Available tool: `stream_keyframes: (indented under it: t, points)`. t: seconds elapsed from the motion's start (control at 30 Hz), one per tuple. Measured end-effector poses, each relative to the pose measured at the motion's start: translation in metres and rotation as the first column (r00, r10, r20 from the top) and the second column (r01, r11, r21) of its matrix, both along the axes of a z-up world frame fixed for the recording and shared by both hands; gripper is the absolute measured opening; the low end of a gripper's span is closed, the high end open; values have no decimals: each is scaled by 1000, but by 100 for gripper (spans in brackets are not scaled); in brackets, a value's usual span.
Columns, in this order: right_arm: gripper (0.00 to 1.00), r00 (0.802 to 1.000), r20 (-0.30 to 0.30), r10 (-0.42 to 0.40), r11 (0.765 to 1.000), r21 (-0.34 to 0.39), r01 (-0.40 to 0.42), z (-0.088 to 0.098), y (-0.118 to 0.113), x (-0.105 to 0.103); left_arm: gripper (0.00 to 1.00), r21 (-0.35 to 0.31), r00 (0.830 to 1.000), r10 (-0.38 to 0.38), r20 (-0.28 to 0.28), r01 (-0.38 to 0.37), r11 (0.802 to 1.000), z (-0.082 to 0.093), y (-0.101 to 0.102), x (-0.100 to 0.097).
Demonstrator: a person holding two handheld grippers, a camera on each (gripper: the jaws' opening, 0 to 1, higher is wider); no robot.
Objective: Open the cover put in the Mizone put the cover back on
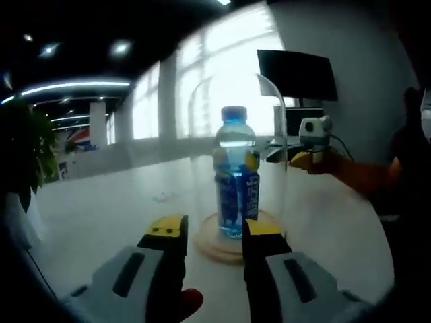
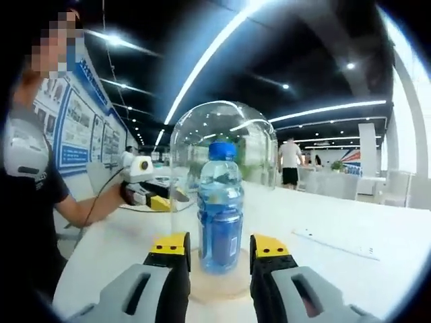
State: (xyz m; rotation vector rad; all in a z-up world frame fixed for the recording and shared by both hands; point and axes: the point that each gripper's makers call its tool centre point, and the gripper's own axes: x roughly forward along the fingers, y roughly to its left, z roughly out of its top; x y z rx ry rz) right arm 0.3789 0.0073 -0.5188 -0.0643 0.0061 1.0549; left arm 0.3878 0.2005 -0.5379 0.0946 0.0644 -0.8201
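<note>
left gripper view | mizone bottle (image 1: 236, 178) upright under glass cover (image 1: 237, 158) on wooden base (image 1: 209, 243) | both claws apart

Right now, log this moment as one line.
bottle upright on wooden base | glass dome covers it | left tool open | right tool open | holding nothing

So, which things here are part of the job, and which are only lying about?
Part of the job:
- Mizone bottle
- glass cover over the bottle
- wooden base under it
- left tongs and right tongs, both open

Only lying about:
- monitor
- plant
- paper strip on the white table
</note>
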Motion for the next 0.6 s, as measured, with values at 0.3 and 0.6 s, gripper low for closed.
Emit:
stream_keyframes:
  t: [0.3, 0.6]
  points:
    - [27, 1000, 6, -30, 998, 55, 30, -1, -6, -17, 26, 24, 1000, 2, -14, -2, 1000, -9, -1, 1]
    - [25, 995, -9, -103, 992, 70, 103, -11, -17, -19, 26, 33, 1000, -11, -6, 11, 999, -13, -1, 1]
